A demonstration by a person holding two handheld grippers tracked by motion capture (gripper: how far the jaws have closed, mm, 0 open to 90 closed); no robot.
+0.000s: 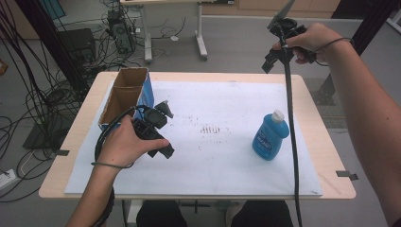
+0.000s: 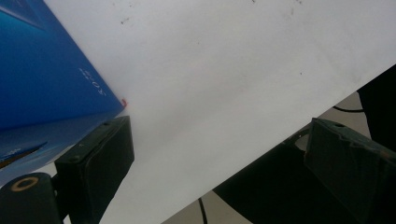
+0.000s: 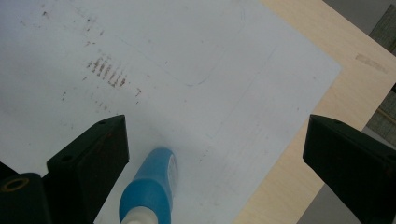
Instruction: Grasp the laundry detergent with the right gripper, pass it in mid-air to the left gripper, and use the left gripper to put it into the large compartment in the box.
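While my right gripper (image 1: 275,47) hovers, jaws apart, above the lying blue bottle (image 1: 270,136) at right, my left gripper (image 1: 158,124), jaws apart, rests beside the open box (image 1: 126,94); next: descend, clamp bottle.

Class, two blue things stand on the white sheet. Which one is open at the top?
The blue cardboard box beside the left gripper: its top gapes open, while the blue bottle wears a white cap.
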